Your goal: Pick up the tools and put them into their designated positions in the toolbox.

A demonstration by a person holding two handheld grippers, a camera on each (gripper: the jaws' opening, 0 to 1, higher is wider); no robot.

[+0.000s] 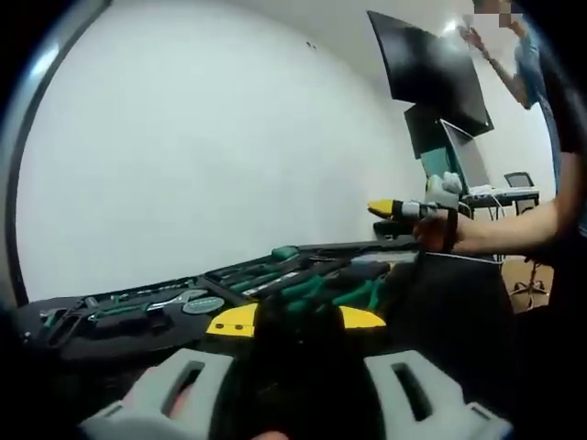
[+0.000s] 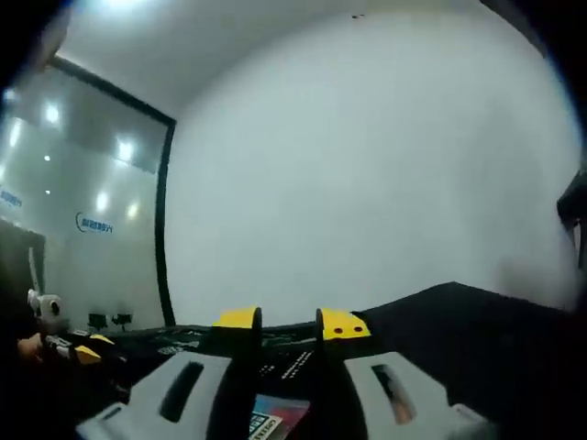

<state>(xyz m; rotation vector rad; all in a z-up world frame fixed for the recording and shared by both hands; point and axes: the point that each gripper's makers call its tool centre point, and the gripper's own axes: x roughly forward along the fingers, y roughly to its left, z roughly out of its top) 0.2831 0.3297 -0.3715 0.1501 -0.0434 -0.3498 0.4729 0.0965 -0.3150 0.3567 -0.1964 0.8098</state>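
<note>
In the left gripper view the open black toolbox [image 1: 183, 307] lies across the middle, with green-handled tools [image 1: 303, 275] set in its foam. My left gripper [image 1: 295, 319] has its yellow-tipped jaws standing on either side of a dark rounded tool [image 1: 298, 353] that fills the gap between them. The right gripper [image 1: 393, 209] hangs above the toolbox's right end, held by a person's hand [image 1: 440, 234]. In the right gripper view my right gripper [image 2: 289, 323] is open, a narrow gap showing black foam with white print [image 2: 289, 362] behind. The left gripper [image 2: 78, 351] shows low at the left edge.
A plain white wall [image 1: 211, 137] stands behind the toolbox. Dark monitors [image 1: 431, 69] hang at the upper right above a desk [image 1: 500, 192] with a chair. A person [image 1: 532, 64] stands at the far right. A glass partition [image 2: 83, 211] with reflected lights lies left.
</note>
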